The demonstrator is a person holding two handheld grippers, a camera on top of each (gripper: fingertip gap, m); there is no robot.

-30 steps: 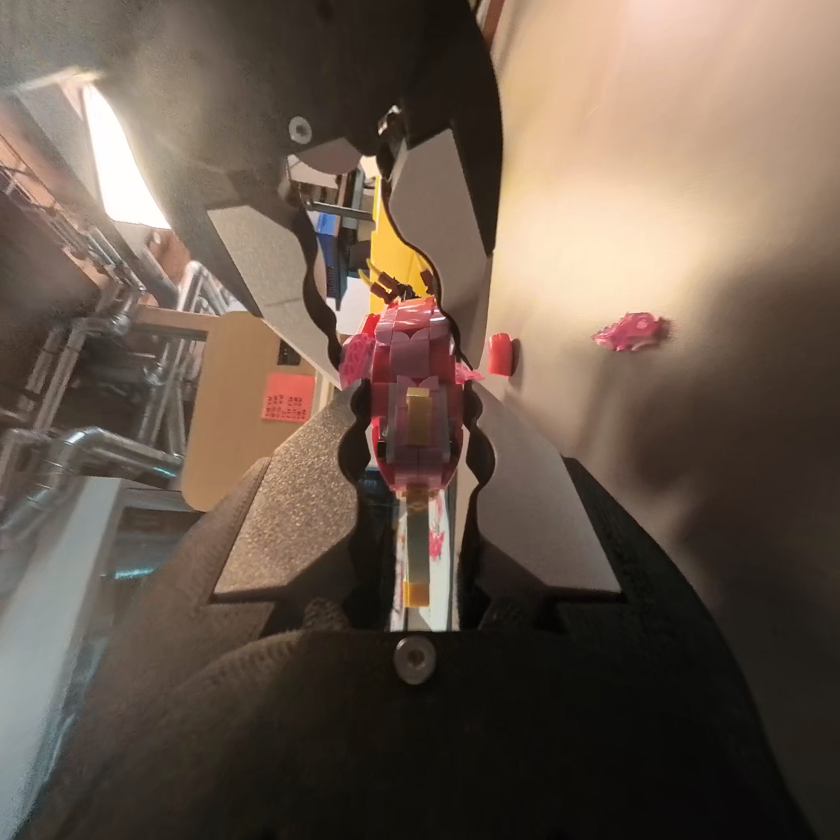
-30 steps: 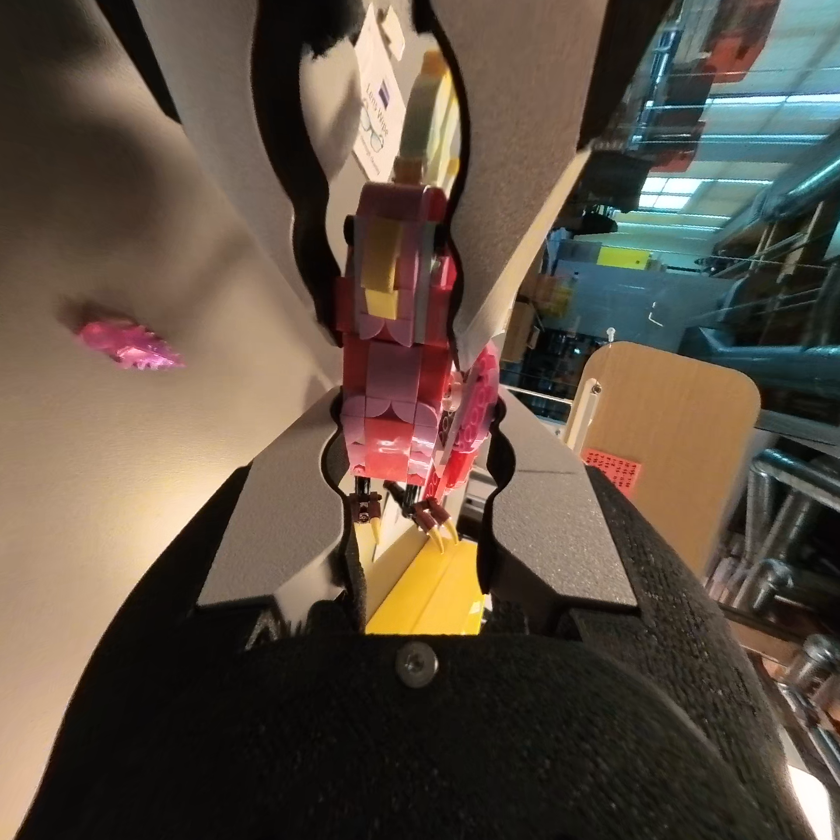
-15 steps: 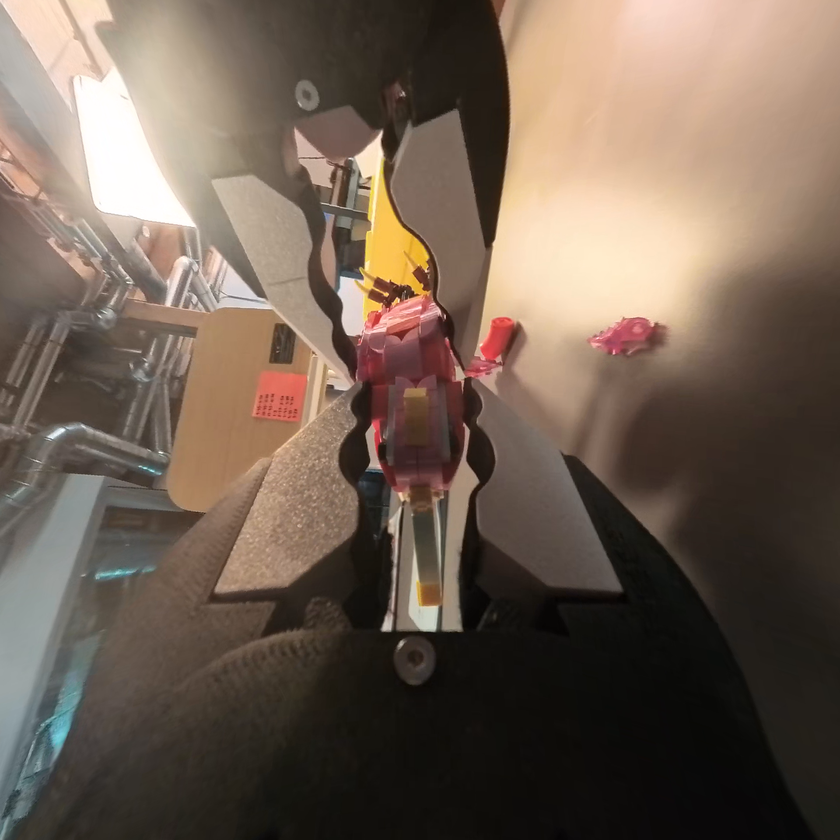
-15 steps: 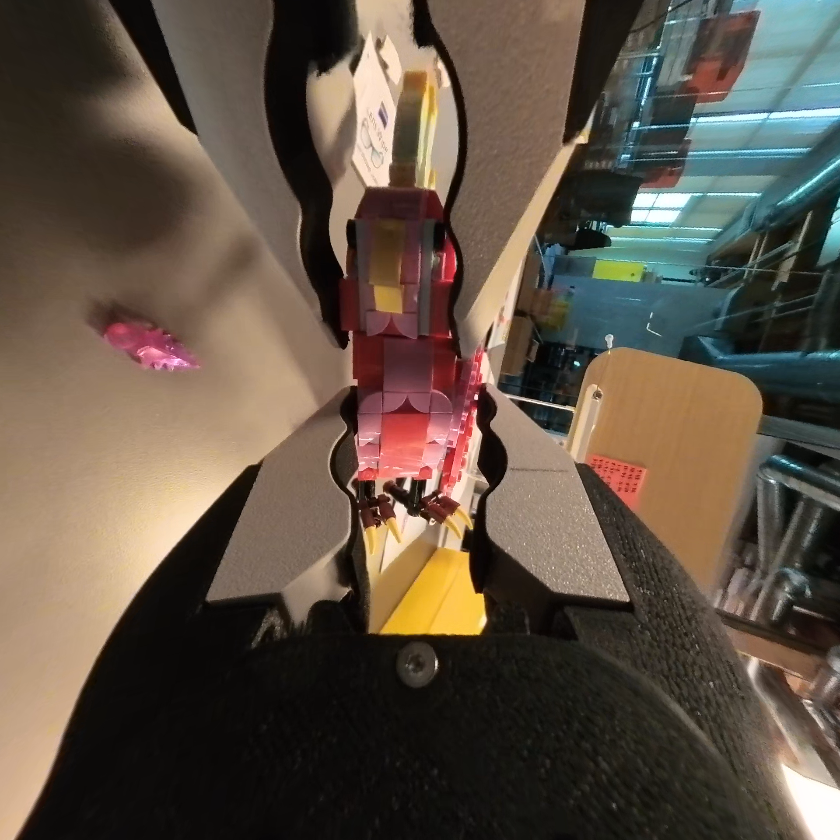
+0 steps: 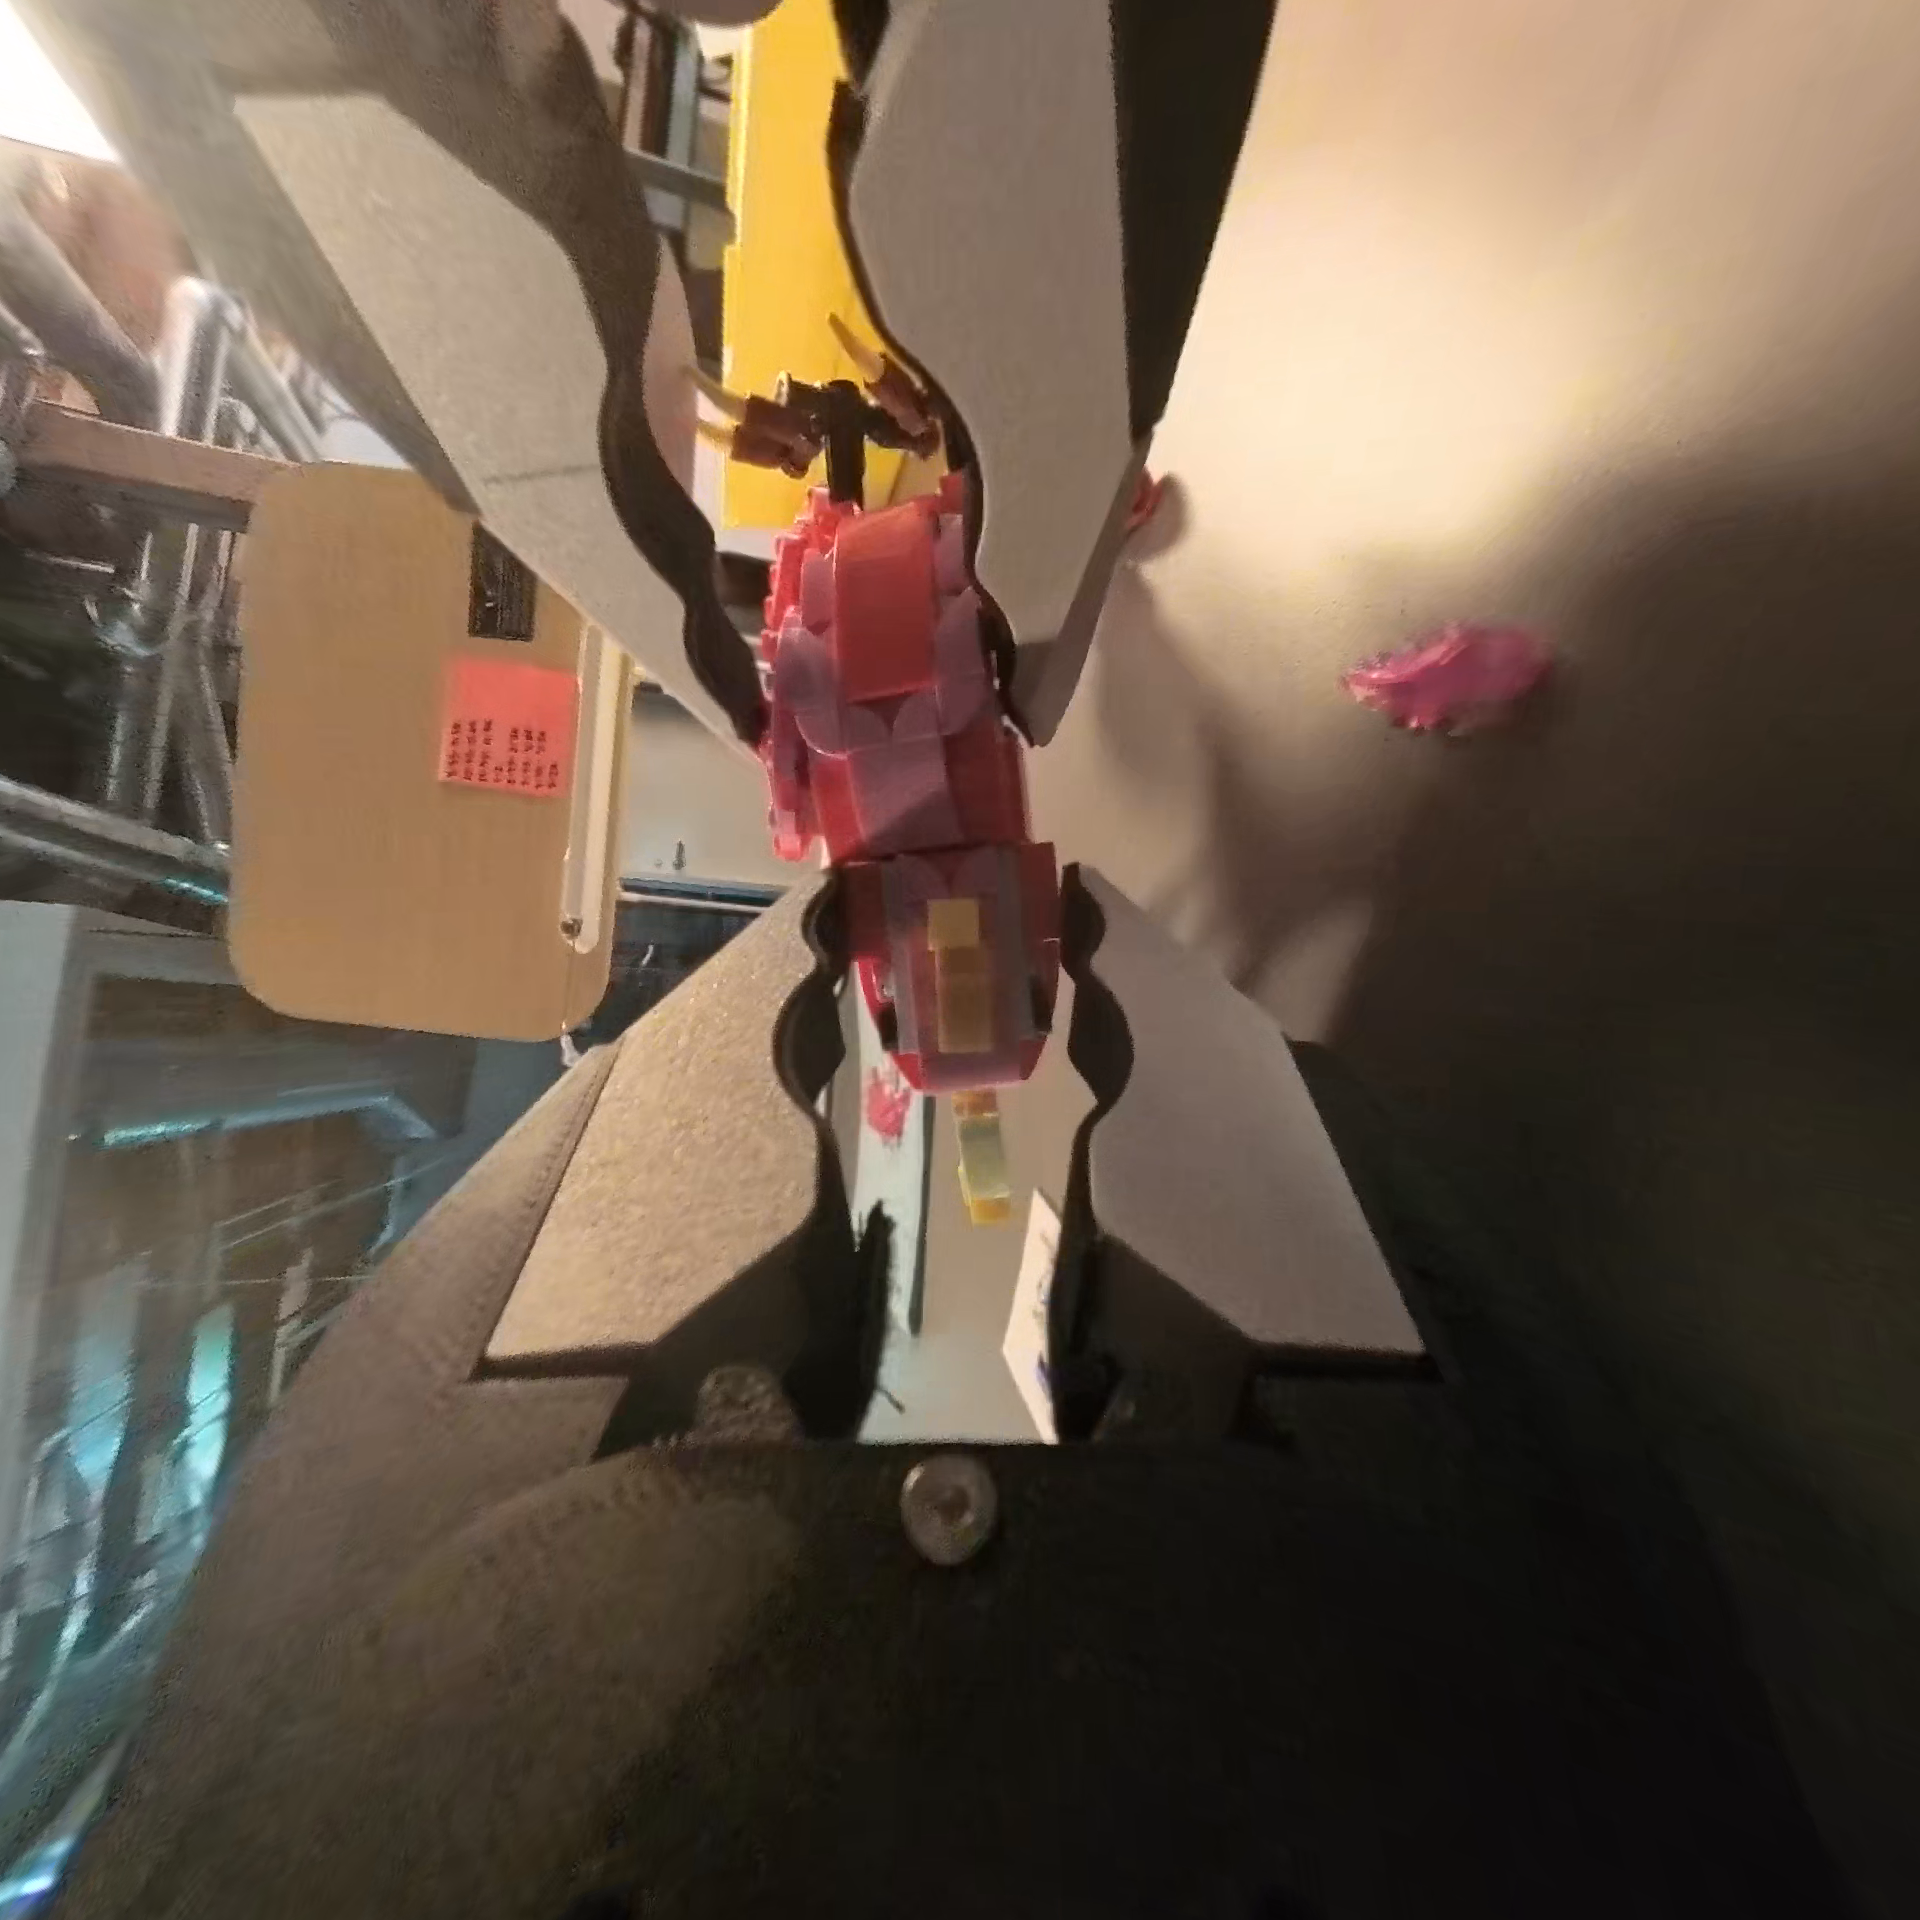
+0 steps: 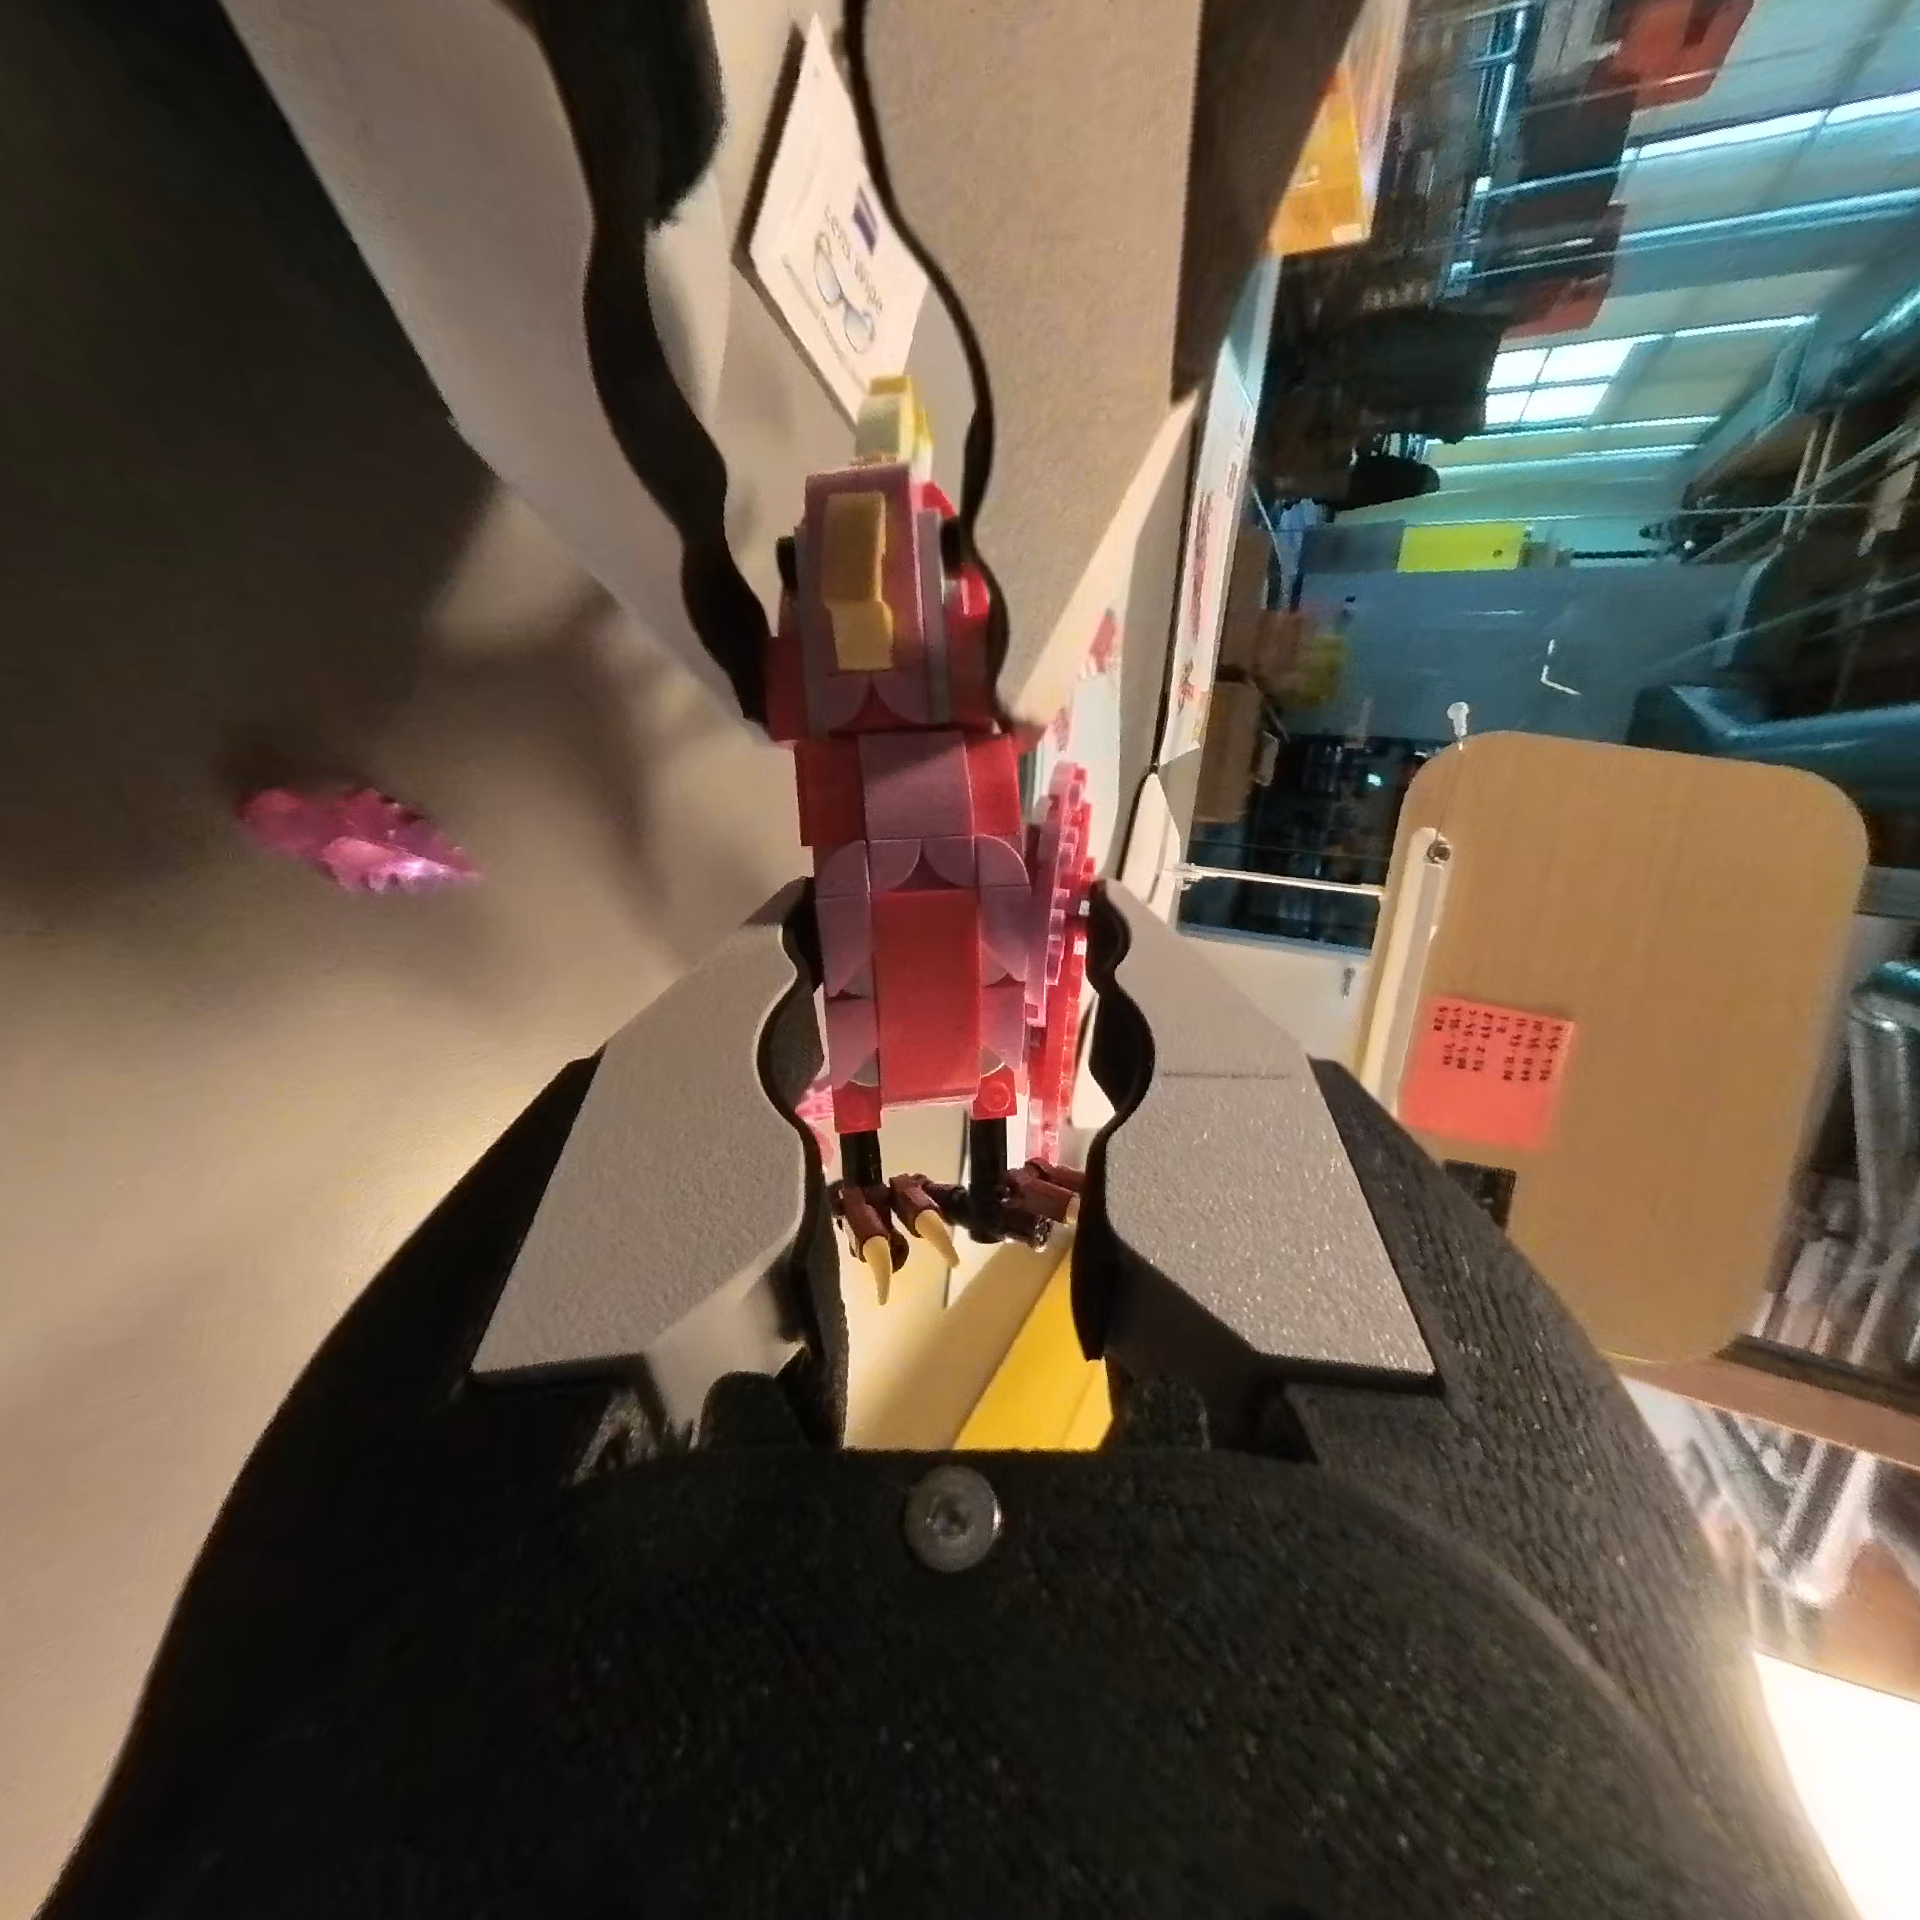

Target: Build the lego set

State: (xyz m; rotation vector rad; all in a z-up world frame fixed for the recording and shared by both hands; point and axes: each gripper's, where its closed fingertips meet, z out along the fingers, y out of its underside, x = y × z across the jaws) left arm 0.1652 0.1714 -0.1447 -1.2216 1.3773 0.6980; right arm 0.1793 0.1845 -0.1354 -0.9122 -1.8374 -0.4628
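A red and lilac brick-built bird (image 5: 914, 748) with a yellow beak hangs in the air between both grippers, just off the beige table (image 5: 1455, 312). My left gripper (image 5: 951, 904) is shut on the bird's head. My right gripper (image 6: 945, 914) is shut on the bird's body (image 6: 914, 987), with its right pad against the pink wing (image 6: 1065, 935). The bird's clawed feet (image 6: 935, 1216) lie between the right fingers. In the left wrist view the right gripper's fingers (image 5: 1039, 312) come in from the top. In the right wrist view the left gripper's fingers (image 6: 1081, 208) do the same.
A loose translucent pink piece (image 5: 1449, 675) lies on the table; it also shows in the right wrist view (image 6: 353, 842). A small red piece (image 5: 1143, 499) peeks out behind the right finger. A wooden board (image 6: 1621, 1039) with an orange sticker stands beyond the table edge.
My right jaws have narrowed onto the bird's body and the wing now sits against the pad. My left gripper has kept its hold on the head. Both grippers shifted a little.
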